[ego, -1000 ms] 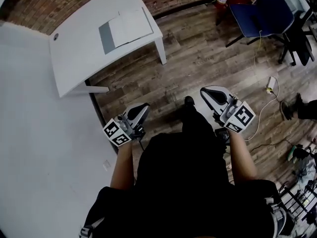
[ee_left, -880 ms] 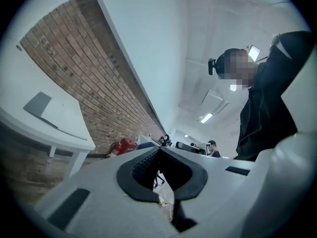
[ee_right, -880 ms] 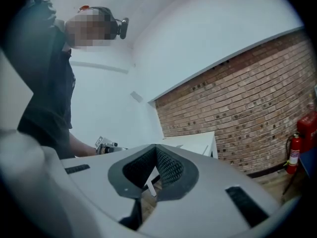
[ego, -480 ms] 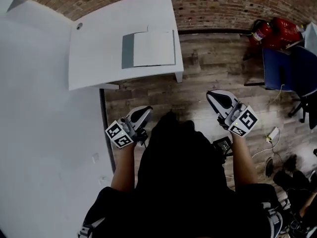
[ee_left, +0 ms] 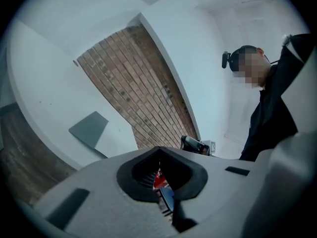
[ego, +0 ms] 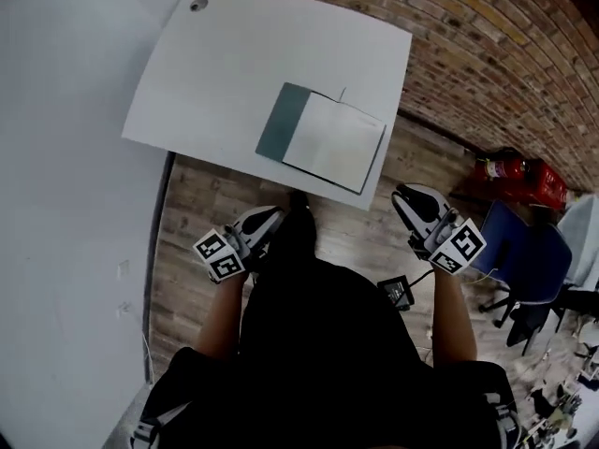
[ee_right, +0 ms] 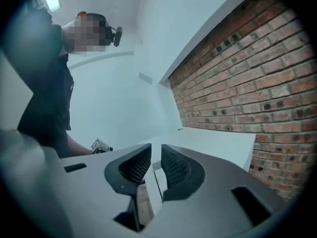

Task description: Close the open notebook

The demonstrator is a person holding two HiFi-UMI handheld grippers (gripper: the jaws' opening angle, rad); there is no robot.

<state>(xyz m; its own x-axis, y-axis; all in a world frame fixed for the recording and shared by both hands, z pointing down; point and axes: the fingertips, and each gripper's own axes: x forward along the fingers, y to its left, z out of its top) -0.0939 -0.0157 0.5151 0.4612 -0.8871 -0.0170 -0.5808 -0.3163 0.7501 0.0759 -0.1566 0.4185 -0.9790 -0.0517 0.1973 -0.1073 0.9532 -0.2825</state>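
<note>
Table point(ego: 243, 64): white, set against the brick wall point(ego: 487, 54) at the far side; small round hole point(ego: 198, 5) at its far left corner.
Notebook point(ego: 328, 140): lying open and flat at the near right corner of the table, near edge almost level with the table's edge; dark grey-green cover on the left, pale page on the right.
Left hand-held gripper point(ego: 265, 217): jaws fully closed, nothing between them; held over the wooden floor point(ego: 197, 213), short of the table's near edge, to the near left of the notebook and clear of it.
Right hand-held gripper point(ego: 413, 196): jaws a narrow gap apart, having just been opening; nothing gripped, only the table's edge seen through the gap; held over the floor to the near right of the table corner, not touching the notebook.
Marker cubes: one at the rear of each hand-held gripper, next to the wrists.
Person point(ego: 328, 344): in dark clothing, bare forearms, standing on the near side of the table.
Surroundings: red fire extinguisher point(ego: 510, 168) by the wall on the right; blue chair point(ego: 524, 251) nearer, also on the right.
</note>
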